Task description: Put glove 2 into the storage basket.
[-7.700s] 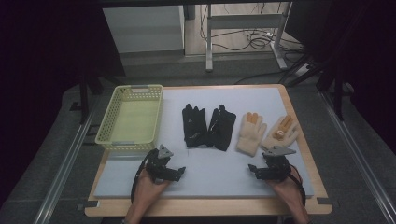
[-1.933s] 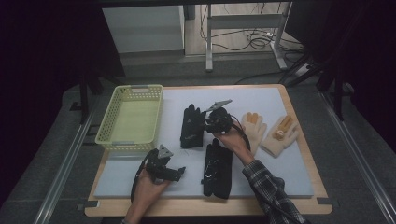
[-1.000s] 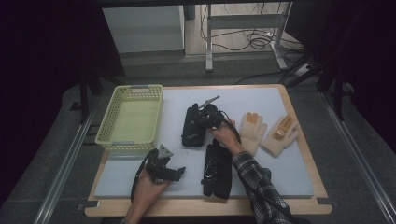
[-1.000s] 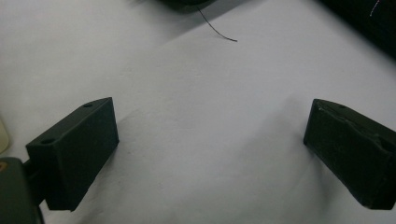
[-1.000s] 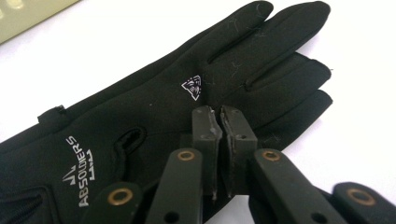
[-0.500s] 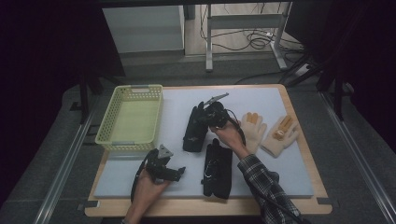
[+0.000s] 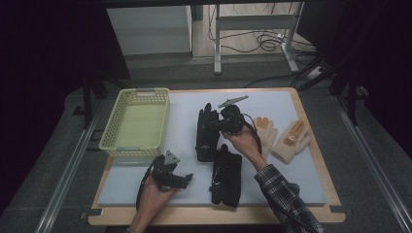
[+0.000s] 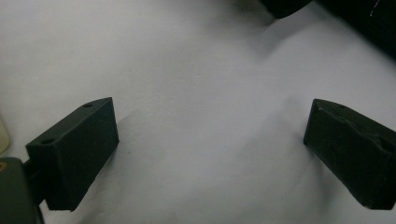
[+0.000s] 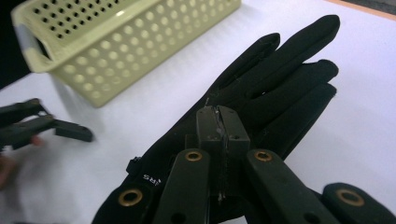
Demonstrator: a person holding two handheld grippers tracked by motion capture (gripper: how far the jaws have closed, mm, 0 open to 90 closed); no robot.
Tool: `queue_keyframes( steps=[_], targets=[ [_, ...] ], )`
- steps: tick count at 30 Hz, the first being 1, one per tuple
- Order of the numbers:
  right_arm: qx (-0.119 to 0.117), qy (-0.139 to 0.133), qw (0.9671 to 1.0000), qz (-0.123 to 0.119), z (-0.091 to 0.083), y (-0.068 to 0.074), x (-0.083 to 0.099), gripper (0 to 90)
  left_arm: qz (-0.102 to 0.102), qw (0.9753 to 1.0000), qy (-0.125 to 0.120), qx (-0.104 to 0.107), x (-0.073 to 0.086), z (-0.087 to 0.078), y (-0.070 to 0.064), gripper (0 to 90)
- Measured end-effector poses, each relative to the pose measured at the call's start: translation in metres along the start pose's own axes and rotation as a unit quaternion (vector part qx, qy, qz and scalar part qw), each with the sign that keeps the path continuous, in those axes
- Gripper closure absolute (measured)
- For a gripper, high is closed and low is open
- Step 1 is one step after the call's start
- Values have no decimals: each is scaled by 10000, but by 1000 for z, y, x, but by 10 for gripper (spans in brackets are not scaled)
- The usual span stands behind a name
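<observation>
A pale grey mat (image 7: 272, 179) covers a wooden table (image 7: 318, 121) in a dim room, with cables lying on the floor beyond its far edge. The right gripper (image 7: 217, 124) hangs over the black glove (image 7: 206, 131) that lies flat near the middle of the mat; in the right gripper view its jaws are pressed together over the glove's palm (image 9: 261, 88), with nothing visibly caught between them. A second black glove (image 7: 226, 175) lies just nearer the person. The left gripper (image 7: 179, 180) rests low on the mat at the near left, its jaws spread wide over bare surface. A yellow perforated basket (image 7: 137, 99) stands at the far left, and two cream gloves (image 7: 284, 136) lie to the right.
</observation>
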State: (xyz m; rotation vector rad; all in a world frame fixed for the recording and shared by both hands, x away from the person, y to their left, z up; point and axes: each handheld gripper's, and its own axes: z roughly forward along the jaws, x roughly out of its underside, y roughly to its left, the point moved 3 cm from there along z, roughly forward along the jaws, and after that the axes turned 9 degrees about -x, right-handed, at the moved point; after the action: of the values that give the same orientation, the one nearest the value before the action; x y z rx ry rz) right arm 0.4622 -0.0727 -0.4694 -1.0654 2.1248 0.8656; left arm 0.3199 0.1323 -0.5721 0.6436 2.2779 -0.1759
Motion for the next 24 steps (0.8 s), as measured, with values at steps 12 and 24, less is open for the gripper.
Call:
queue_keyframes(
  steps=[12,24],
  targets=[
    [-95,-112,9999,-7,-38,36,11,885,9,10000,5,-2,0,0,0,35],
    [-327,-217,9991,155,-77,75,57,884,-17,10000,1,0,0,0,0,35]
  ],
)
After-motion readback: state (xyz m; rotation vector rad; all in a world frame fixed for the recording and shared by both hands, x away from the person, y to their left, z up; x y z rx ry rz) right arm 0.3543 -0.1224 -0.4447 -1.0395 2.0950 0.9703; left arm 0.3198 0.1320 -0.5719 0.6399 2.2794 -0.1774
